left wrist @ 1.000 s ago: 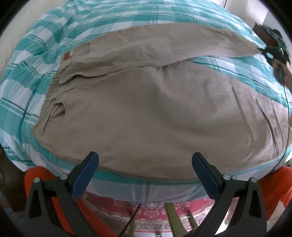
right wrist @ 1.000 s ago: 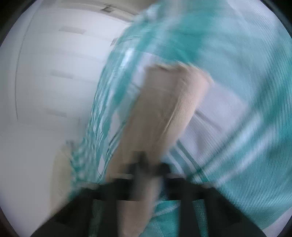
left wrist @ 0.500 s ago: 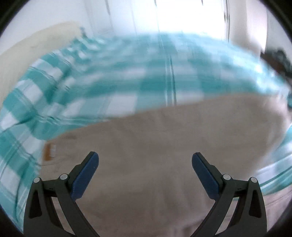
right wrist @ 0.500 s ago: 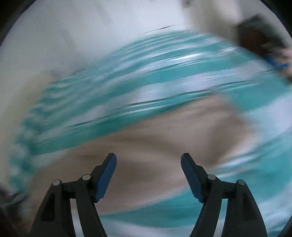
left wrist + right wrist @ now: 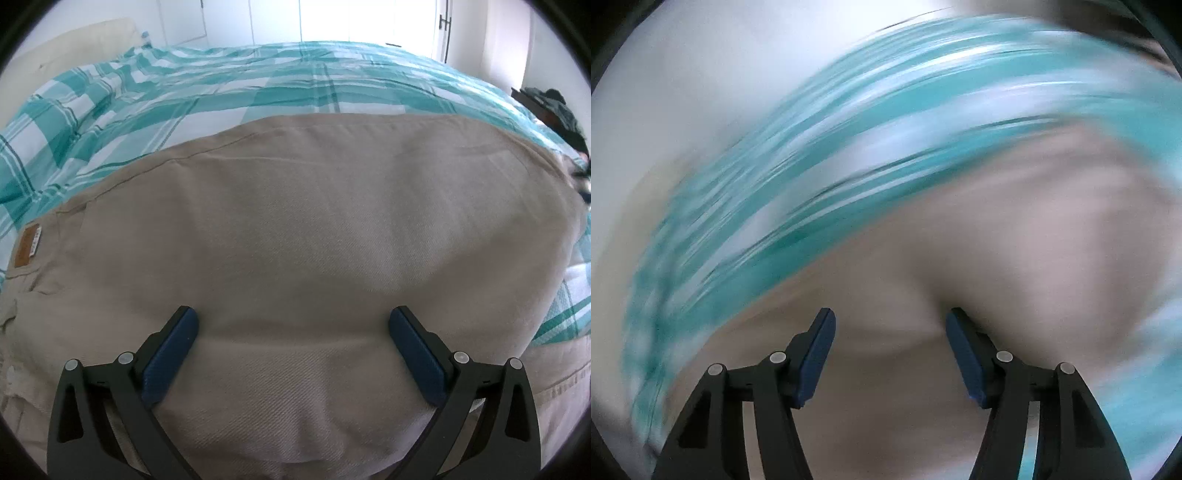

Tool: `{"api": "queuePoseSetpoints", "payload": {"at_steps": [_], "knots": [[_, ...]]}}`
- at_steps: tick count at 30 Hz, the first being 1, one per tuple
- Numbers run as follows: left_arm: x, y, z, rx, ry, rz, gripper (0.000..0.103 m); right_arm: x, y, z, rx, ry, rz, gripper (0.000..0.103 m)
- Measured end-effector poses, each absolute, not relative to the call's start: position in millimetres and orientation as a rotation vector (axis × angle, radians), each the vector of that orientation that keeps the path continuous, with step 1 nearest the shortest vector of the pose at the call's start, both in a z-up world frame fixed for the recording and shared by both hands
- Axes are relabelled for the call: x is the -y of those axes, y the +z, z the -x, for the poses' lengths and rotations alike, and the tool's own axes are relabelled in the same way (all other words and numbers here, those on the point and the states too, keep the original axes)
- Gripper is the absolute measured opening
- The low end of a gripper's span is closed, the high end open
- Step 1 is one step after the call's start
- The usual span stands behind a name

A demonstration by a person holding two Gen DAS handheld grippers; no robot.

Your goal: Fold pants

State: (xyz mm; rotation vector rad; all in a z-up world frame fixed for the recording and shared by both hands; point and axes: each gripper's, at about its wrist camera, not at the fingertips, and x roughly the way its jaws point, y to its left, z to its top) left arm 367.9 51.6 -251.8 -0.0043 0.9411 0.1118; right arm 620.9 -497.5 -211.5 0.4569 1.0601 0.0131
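Beige pants [image 5: 295, 240] lie flat on a bed, folded lengthwise with one leg over the other; a brown waist label [image 5: 26, 246] shows at the left. My left gripper [image 5: 293, 325] is open, low over the middle of the pants, holding nothing. My right gripper [image 5: 890, 328] is open over beige cloth [image 5: 997, 258] in a motion-blurred view. Its fingers [image 5: 964, 354] press close to a crease in the cloth.
The bed has a teal and white checked cover [image 5: 277, 81], which also shows in the right wrist view [image 5: 812, 166]. White closet doors [image 5: 229, 18] stand behind the bed. A dark object [image 5: 554, 107] sits at the far right edge.
The right gripper let go of the pant leg end and opened. The far leg now lies over the near leg. The left gripper moved forward and down over the pants.
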Motion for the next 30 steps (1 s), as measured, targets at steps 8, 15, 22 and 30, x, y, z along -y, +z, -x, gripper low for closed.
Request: {"api": "queuePoseSetpoints", "payload": {"at_steps": [8,15,22,30], "knots": [[-43,-228,-362,-0.994,0.149,-0.022,0.102,506,-149,-491,-1.09,0.168,-0.292,0.071],[6,-207,-263,-1.062,-0.087,-0.099,0.102,365,-175,-333,-1.235,0.707,-0.316,0.075],[-17,-238,-229,-1.111,-0.054,0.03,0.103,559,-193,-329,-1.163,0.094,-0.364,0.07],[-14,-241,-239,-1.111,-0.024,0.023,0.103,547,-137,-318,-0.804,-0.251,-0.305,0.083]]}}
